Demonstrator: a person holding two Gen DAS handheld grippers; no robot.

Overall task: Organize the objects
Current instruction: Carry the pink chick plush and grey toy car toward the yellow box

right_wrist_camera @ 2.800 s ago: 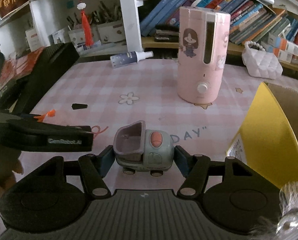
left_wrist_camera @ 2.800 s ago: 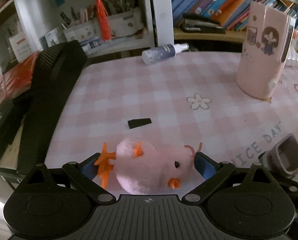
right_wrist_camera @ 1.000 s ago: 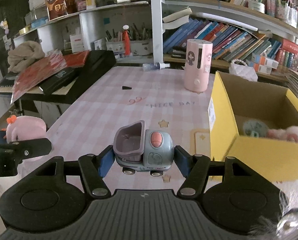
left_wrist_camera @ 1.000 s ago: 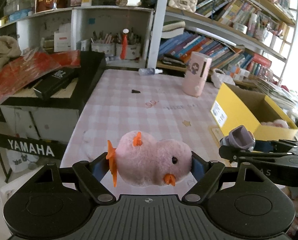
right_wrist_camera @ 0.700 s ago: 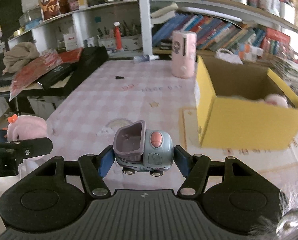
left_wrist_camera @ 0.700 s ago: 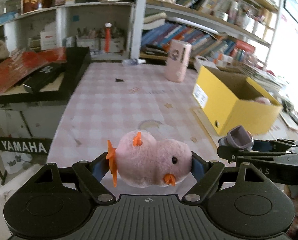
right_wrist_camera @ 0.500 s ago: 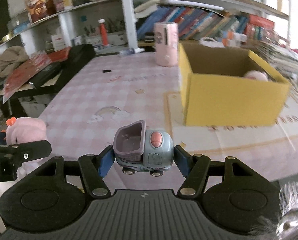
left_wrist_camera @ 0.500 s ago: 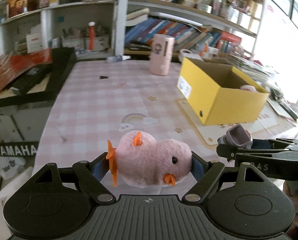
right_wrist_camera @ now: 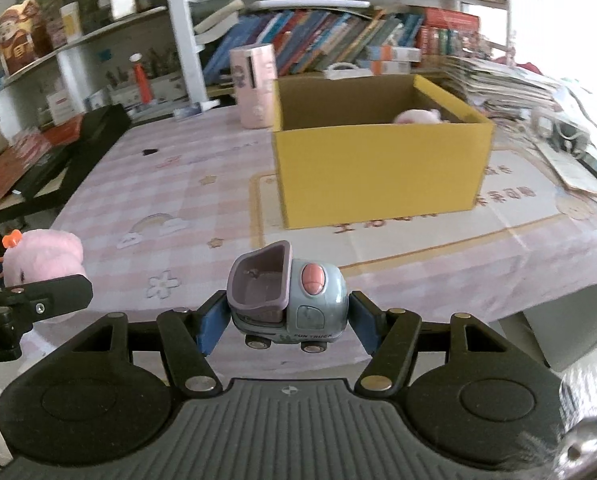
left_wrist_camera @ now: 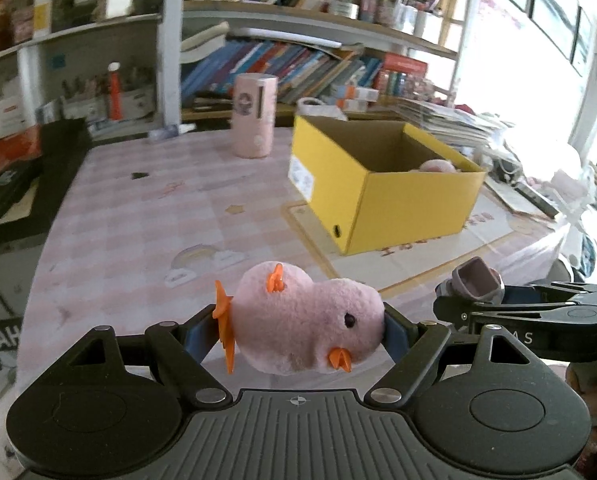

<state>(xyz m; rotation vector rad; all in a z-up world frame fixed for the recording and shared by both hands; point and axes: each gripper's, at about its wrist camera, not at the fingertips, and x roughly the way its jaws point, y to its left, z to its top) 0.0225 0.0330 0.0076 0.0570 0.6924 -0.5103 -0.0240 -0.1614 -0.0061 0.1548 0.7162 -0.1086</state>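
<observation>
Sitting open, yellow box [right_wrist_camera: 382, 172] holds one pink plush [right_wrist_camera: 416, 116].

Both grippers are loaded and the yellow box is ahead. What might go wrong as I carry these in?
The pink plush chick is soft and pinched at its ends by the left gripper, so it may squirm loose. The toy truck could clip the yellow box wall if carried low. The right gripper travels close beside the left; they may collide over the opening.
</observation>
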